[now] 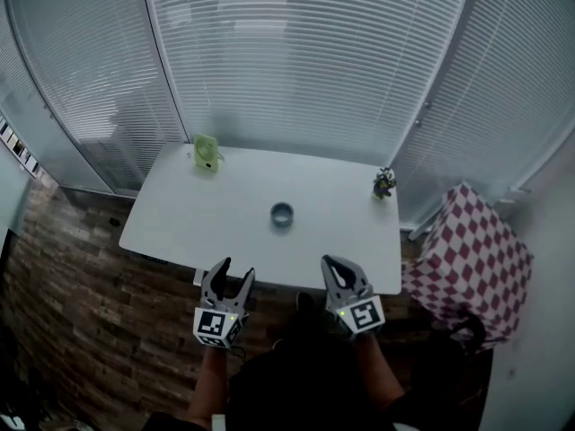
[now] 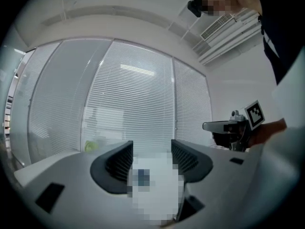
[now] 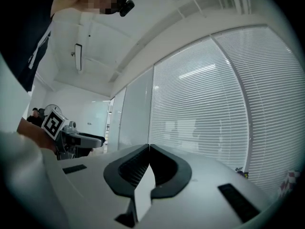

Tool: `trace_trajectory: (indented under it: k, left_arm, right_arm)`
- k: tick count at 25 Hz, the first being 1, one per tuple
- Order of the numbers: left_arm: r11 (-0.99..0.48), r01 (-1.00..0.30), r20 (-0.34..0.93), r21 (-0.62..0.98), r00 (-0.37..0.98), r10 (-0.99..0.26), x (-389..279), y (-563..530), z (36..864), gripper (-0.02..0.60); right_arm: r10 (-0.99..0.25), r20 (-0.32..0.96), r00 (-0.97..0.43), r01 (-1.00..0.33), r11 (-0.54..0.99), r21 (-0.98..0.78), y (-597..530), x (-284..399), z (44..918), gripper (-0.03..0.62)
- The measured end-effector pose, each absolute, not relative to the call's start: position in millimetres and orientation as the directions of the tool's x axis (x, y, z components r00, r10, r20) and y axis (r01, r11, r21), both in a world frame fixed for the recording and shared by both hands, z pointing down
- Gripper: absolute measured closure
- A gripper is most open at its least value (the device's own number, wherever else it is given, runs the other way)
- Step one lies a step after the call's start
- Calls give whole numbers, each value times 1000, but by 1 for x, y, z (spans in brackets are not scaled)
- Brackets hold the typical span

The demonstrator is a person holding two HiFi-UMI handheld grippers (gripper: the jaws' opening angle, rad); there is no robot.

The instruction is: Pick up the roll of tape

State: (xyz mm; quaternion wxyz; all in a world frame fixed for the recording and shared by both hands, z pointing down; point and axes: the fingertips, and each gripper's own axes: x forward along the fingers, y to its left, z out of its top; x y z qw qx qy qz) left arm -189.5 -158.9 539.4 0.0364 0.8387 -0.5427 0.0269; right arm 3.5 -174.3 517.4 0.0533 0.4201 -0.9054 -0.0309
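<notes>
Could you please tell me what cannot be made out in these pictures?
Roll of tape: tiny in the head view; in the left gripper view a mosaic patch covers the gap between the open left claw's jaws.
Green object, dark object: too small to identify.
Right gripper view: the shut right claw's body hides the table.

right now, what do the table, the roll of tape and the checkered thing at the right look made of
Table: smooth matte white, probably laminate or painted board; the colour is even, with no grain.
Roll of tape: a small blue-grey ring, perhaps plastic film; too small to be sure.
Checkered cover: red-and-white cloth; it drapes in soft folds.
</notes>
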Motion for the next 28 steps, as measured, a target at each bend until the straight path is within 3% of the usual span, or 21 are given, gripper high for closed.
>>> trace_trajectory:
  k: [11,28]
  left_arm:
    - [-438,-897,86,56,441,-893,-180,-227,541,350]
    - [-500,-863,295,-72,461,-837,-150,-300,616,350]
  right_arm:
    - [-744,51,-667,-741,669,56,-243,-3,511,586]
    - [-715,81,-694,-714,698,51,-280,-10,522,586]
